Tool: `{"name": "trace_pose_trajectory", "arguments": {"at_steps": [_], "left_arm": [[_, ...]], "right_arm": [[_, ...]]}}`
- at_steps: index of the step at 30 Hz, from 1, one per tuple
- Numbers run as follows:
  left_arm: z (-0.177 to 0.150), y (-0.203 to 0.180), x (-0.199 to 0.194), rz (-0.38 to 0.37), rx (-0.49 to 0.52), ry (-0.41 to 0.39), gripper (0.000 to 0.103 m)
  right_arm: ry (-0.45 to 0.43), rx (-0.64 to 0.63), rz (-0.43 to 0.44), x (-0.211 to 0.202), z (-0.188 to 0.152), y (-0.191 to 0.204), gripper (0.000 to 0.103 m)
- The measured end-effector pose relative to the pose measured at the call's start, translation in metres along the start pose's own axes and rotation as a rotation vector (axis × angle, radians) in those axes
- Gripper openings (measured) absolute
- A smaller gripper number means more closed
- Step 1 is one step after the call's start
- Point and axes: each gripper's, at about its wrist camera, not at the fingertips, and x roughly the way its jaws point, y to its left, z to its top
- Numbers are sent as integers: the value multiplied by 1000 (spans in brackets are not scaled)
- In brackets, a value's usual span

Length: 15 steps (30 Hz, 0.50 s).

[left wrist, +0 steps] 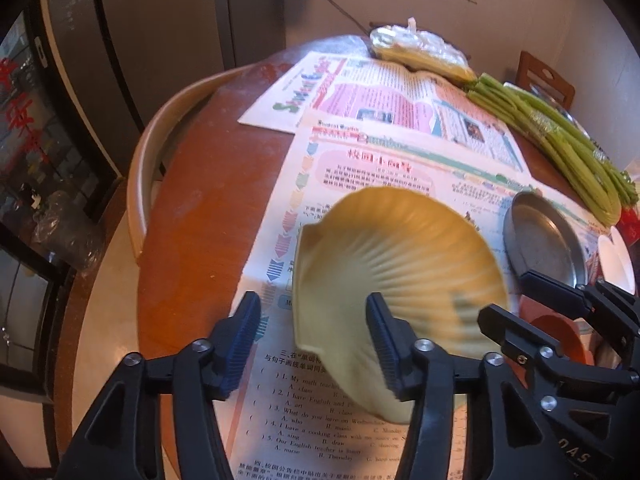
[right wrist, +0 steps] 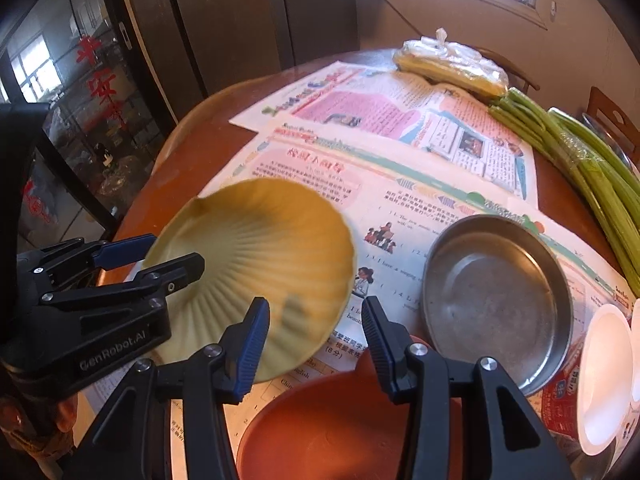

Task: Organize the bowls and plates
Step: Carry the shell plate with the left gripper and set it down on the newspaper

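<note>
A yellow shell-shaped ribbed plate sits tilted and blurred over the newspaper. My left gripper is open. The plate's left rim lies between its jaws, and neither pad presses on it. My right gripper hovers at the plate's near right edge, above an orange bowl. Its jaws stand apart with nothing gripped. To the right lie a round metal plate and white bowls.
Newspaper sheets cover a round brown table. Green stalks lie along the right side, with a plastic-wrapped bundle at the far edge. A curved chair back stands at the left, and glass doors are beyond it.
</note>
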Motion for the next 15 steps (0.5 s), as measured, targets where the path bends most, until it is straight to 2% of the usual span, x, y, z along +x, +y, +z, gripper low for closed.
{"name": "trace_pose_trajectory", "arguments": {"at_steps": [8,15], "left_arm": [[-8,-18,-41,-56,8,-67,58],[-24,-54,-60,-120,49,-80,59]], "right_arm": [[-63,21,25,-49,-19,-18,50],[-96,72,21,-89,-47,-49,53]]}}
